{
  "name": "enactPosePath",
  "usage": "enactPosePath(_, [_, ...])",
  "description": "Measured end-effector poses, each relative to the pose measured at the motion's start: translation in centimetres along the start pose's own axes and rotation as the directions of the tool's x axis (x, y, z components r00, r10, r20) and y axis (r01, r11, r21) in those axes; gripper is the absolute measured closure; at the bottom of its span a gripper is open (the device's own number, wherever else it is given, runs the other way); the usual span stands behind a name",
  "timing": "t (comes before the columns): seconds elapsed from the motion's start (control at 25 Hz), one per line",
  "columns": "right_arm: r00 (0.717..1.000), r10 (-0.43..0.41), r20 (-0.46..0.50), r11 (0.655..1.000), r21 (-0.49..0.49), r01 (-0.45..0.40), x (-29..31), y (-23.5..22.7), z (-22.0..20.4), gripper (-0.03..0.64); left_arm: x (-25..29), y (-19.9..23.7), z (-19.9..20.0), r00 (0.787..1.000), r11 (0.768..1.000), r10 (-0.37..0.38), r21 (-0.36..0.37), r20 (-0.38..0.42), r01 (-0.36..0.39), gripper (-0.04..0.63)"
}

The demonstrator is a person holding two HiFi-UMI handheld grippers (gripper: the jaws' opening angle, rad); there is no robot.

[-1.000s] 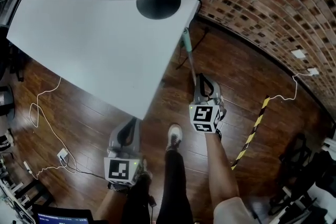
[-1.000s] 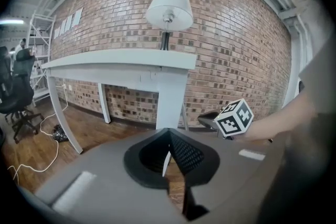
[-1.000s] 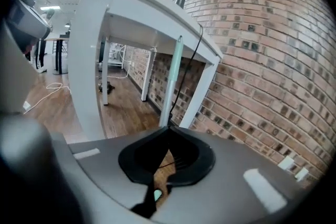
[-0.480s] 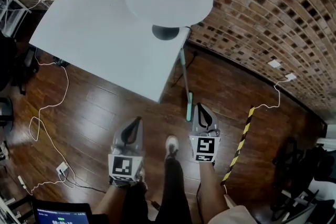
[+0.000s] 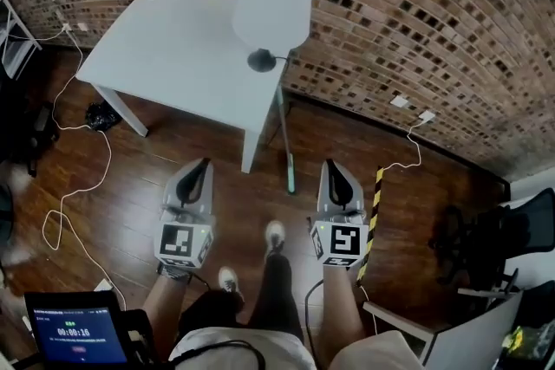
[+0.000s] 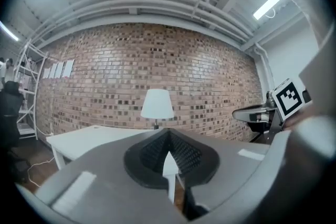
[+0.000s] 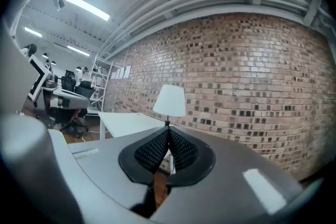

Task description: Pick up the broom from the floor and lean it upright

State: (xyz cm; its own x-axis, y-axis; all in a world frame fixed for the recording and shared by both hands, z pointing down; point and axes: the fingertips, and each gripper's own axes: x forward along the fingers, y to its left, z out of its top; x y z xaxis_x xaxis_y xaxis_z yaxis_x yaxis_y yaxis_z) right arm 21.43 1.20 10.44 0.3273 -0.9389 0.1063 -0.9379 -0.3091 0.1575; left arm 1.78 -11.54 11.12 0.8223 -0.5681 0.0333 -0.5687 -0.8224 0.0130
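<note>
- Fingers [image 6: 149,157] of left gripper [image 5: 205,162] were shut tip to tip, nothing betw. them; right gripper [image 5: 330,162] same, empty.
- Brick wall [image 5: 416,22] stood behind.
- White table [image 5: 182,48] had lamp [image 5: 271,4] on its corner.
- Broom [image 5: 284,134] stood upright, leaned on table edge, apart from both grippers.

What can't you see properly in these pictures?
1. Top end of the broom: in the head view it is lost at the edge of the table.
2. Broom's bristles: head view, too small to tell.
3. Floor under the broom: in the gripper views, the bodies of the left gripper and right gripper cover it.
4. Print on the screen: head view, too small to read.
</note>
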Motion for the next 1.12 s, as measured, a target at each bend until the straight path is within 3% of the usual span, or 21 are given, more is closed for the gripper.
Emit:
enactPosePath(0.32, [0.996, -0.062, 0.06, 0.998, 0.008, 0.061, -10.7, 0.9, 8.6, 0.603, -6.2, -1.6, 7.9, 0.995, 0.998, -0.05, 0.041, 0.082, 0.047, 0.595])
enactPosePath(0.56, [0.992, -0.056, 0.111, 0.998, 0.039, 0.052, -17.3, -0.5, 13.4, 0.603, -11.2, -5.2, 13.0, 0.993, 0.998, -0.051, 0.046, 0.11, 0.046, 0.594])
enactPosePath(0.8, [0.986, -0.052, 0.159, 0.998, 0.055, 0.044, -19.4, -0.1, 14.7, 0.603, -13.1, -6.0, 13.9, 0.989, 0.997, -0.051, 0.057, 0.137, 0.043, 0.595])
enactPosePath(1.12, [0.986, -0.065, 0.153, 0.996, 0.069, 0.055, -19.1, 0.0, 14.6, 0.603, -13.0, -6.4, 13.5, 0.988, 0.996, -0.072, 0.062, 0.14, 0.064, 0.595])
